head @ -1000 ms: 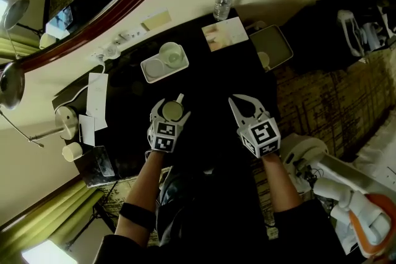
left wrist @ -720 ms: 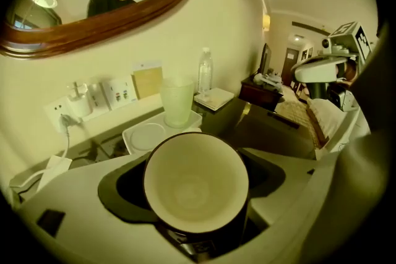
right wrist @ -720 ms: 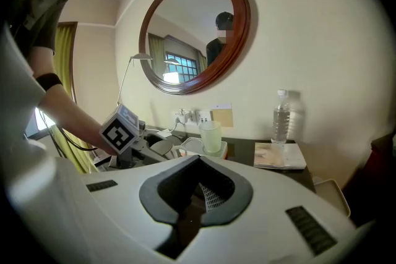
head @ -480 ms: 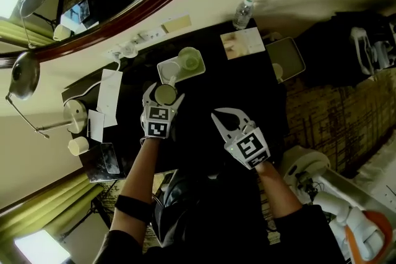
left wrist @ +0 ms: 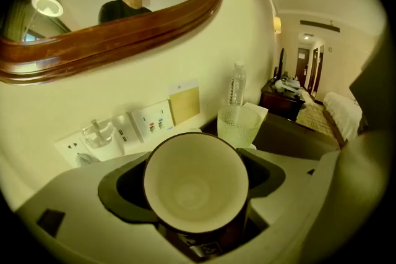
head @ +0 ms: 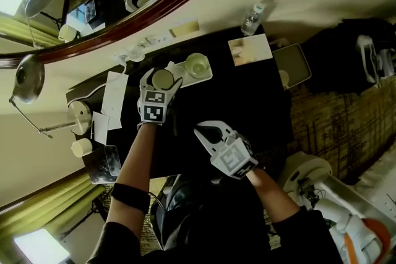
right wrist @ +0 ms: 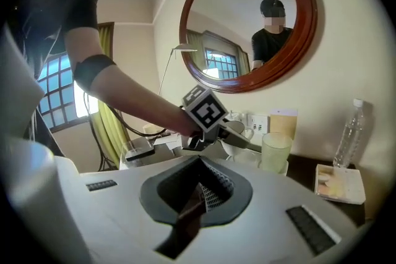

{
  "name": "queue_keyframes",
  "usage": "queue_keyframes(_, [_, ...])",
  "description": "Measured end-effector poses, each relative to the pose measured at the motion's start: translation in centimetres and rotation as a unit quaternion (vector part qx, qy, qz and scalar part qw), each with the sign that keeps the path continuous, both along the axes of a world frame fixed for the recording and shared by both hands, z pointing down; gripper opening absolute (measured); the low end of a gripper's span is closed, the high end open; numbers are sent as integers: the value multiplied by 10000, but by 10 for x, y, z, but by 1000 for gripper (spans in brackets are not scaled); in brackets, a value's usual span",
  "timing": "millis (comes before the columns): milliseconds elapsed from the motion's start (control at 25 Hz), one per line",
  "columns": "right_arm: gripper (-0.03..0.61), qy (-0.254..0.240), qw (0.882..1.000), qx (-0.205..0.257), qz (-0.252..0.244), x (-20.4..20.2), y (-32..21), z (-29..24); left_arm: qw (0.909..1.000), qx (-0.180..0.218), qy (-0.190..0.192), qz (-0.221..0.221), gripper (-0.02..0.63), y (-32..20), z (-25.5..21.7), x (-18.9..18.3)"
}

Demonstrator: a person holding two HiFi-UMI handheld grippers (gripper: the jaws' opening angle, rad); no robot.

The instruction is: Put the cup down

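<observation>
A dark cup (head: 163, 79) with a pale inside sits between the jaws of my left gripper (head: 163, 75), which is shut on it. In the left gripper view the cup (left wrist: 197, 182) fills the jaws, mouth towards the camera. It hangs over the left end of a white tray (head: 207, 75) by the wall; I cannot tell whether it touches. A frosted glass (head: 197, 63) stands on that tray, just beyond the cup (left wrist: 238, 125). My right gripper (head: 199, 128) is shut on nothing, nearer the person over the dark desk (head: 247, 96).
Wall sockets (left wrist: 148, 123), a water bottle (head: 251, 20), a card (head: 249, 49) and a small tray (head: 294, 65) lie along the desk's back and right. Papers (head: 114, 96), a lamp base (head: 78, 115) and a paper cup (head: 80, 146) crowd the left end. A round mirror (right wrist: 247, 21) hangs above.
The left gripper has carried the cup away from the person to the tray at the wall. The right gripper has slid left and turned, still shut.
</observation>
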State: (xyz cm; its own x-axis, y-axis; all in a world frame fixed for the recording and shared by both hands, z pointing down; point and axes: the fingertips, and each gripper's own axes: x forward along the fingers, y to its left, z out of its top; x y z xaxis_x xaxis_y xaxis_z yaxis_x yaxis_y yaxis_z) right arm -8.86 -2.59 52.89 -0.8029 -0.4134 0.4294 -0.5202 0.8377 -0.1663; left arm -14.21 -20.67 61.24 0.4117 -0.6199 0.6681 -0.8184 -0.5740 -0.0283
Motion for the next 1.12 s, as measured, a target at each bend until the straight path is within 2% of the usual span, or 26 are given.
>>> queue_keyframes(240, [3, 94, 9995, -118, -283, -8, 14, 13, 9998, -94, 164, -91, 408, -11, 9, 5])
queue_keyframes(600, [3, 290, 9994, -170, 3, 15, 4, 19, 9994, 6, 270, -235, 408, -22, 25, 6])
queue_keyframes(880, [3, 209, 9995, -213, 47, 18, 1, 17, 9991, 6, 381, -210, 410, -18, 18, 17])
queue_keyframes(960, [3, 171, 9996, -236, 42, 18, 2, 17, 9990, 124, 373, -228, 413, -21, 18, 17])
queue_keyframes(1120, [2, 101, 9994, -327, 53, 18, 2, 18, 9991, 203, 288, -249, 453, -24, 19, 12])
